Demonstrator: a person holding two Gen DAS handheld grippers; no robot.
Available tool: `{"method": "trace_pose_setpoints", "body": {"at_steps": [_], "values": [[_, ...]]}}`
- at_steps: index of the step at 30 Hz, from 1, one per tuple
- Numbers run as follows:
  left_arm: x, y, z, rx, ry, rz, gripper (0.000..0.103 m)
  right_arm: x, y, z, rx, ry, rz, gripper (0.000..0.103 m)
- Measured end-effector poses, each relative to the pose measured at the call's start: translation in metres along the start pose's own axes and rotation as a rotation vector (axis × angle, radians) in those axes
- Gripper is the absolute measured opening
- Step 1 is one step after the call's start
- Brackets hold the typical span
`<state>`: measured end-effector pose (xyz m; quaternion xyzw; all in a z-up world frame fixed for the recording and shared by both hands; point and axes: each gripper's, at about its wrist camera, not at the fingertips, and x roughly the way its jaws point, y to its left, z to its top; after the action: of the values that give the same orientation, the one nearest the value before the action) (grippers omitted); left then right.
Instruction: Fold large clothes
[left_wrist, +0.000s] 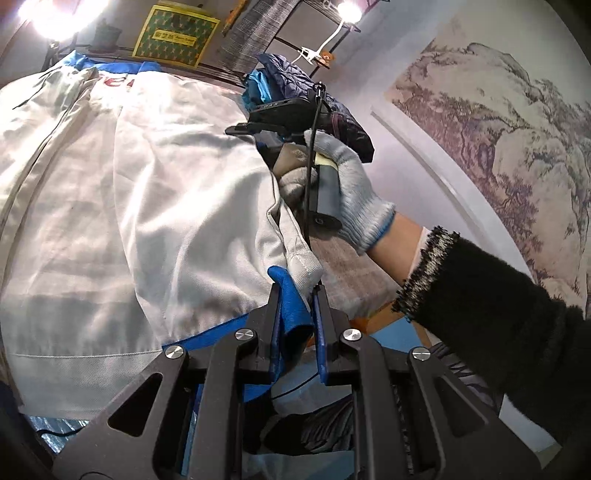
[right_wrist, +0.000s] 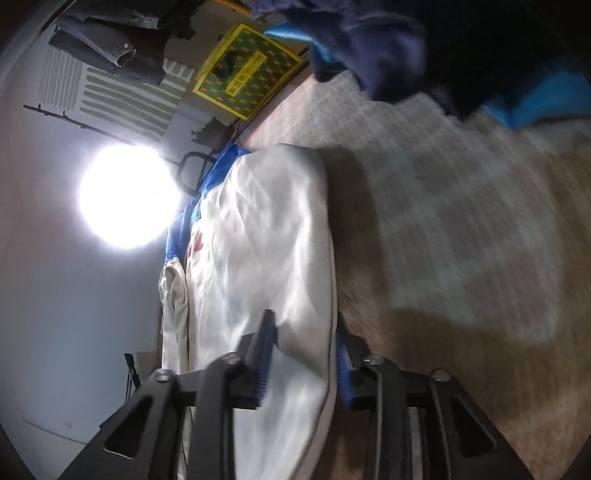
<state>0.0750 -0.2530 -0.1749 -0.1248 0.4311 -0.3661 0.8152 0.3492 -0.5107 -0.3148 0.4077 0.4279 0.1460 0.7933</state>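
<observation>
Two views: left wrist first, then right wrist.
Left wrist, garment: a white jacket (left_wrist: 140, 206) with blue trim lies spread over the left and centre of the frame.
Left wrist, grip: the left gripper (left_wrist: 295, 295) at lower centre is nearly closed, pinching the jacket's blue hem and white corner.
Left wrist, obstruction: a gloved hand (left_wrist: 347, 192) with a black sleeve reaches in from the right, holding the other gripper at the jacket's right edge.
Left wrist, surroundings: dark blue clothes (left_wrist: 295, 81) sit top centre; a yellow-green box (left_wrist: 177, 37) and lamps at the top; a landscape painting (left_wrist: 498, 122) on the right.
Right wrist, grip: the right gripper (right_wrist: 304, 332) at lower centre has its jaws narrowed around a fold of the white jacket (right_wrist: 266, 236); the picture is blurred.
Right wrist, surroundings: beige table covering (right_wrist: 461, 221) on the right, dark blue clothes (right_wrist: 388, 44) upper right, yellow-green box (right_wrist: 247, 70) top centre, a glaring lamp (right_wrist: 129, 195) on the left.
</observation>
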Motion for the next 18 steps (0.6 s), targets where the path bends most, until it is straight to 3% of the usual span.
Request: {"method": "trace_pose_setpoints", "body": {"at_steps": [1,2,8,13,18], "values": [[-0.001,0.002,0.001,-0.006,-0.003,-0.001,0.013,0.003,0.004,0.001,-0.003,0.003,0.000,0.007],[-0.003,0.005,0.001,-0.015,-0.007,-0.003,0.013,0.005,0.008,0.002,-0.011,0.001,-0.019,0.004],[-0.020,0.019,-0.001,-0.062,-0.031,-0.015,0.013,-0.006,0.063,-0.002,-0.158,-0.054,-0.182,0.001],[-0.034,0.034,-0.003,-0.118,-0.050,-0.033,0.013,-0.007,0.136,-0.020,-0.414,-0.108,-0.380,0.001],[-0.052,0.055,-0.009,-0.187,-0.075,-0.036,0.012,0.018,0.192,-0.035,-0.585,-0.118,-0.449,0.001]]}}
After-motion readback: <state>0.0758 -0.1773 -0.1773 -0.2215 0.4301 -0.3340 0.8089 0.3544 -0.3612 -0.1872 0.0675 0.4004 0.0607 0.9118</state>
